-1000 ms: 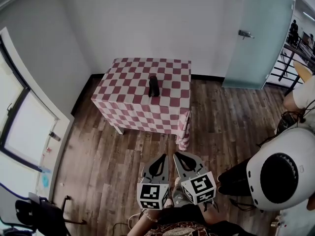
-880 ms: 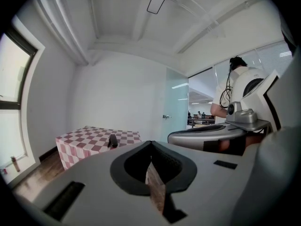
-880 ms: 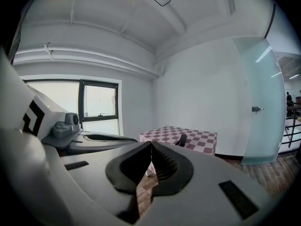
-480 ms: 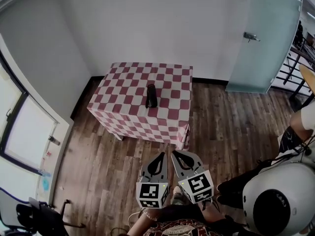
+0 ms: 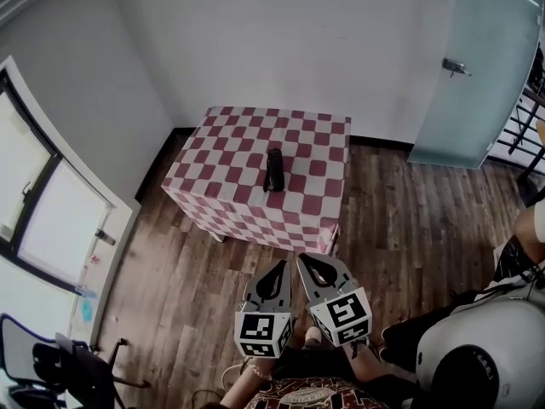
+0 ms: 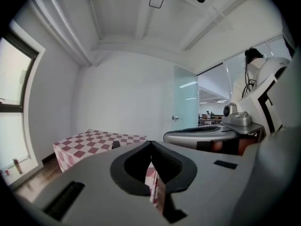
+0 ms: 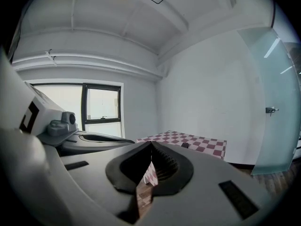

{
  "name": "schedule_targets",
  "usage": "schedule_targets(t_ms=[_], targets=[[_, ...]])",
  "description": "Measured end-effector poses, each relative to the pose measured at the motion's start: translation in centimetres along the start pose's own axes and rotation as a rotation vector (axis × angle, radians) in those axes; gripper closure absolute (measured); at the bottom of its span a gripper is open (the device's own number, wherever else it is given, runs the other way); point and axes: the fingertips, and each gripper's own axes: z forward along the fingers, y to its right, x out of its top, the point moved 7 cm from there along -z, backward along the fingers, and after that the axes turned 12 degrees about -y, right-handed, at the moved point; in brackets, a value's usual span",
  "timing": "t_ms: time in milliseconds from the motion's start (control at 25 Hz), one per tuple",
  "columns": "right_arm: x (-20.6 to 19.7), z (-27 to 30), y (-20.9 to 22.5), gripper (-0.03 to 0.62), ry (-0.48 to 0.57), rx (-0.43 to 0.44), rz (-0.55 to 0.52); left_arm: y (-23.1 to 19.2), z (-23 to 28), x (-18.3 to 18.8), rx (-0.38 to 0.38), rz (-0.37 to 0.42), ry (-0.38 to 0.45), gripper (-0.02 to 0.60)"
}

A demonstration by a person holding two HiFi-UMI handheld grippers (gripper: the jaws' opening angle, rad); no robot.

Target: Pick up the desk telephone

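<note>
Head view: we hold the grey left gripper (image 5: pixel 283 265) and right gripper (image 5: pixel 301 260) closed, empty. Ahead, the black desk telephone (image 5: pixel 273 169) lies on the red-checked table (image 5: pixel 317 156).

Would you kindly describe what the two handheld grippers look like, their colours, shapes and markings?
The left gripper and right gripper look alike: pale grey shells tapering to a point, each with a black-lined teardrop opening between its jaws. The right one's black pads are ribbed. Each carries a white cube printed with black square markers: left cube, right cube.
</note>
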Motion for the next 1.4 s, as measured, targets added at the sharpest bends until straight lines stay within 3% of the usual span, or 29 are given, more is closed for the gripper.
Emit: schedule_targets(t_ms=[640, 1400], targets=[[4.1, 8.5, 3.1, 0.577, -0.01, -0.065, 0.021, -7.5, 6.9, 4.0, -0.092, 0.002, -0.014, 0.572], [5.7, 16.3, 4.2, 0.577, -0.029, -0.13, 0.072, -14.1, 12.5, 5.0, -0.194, -0.007, -0.051, 0.572]])
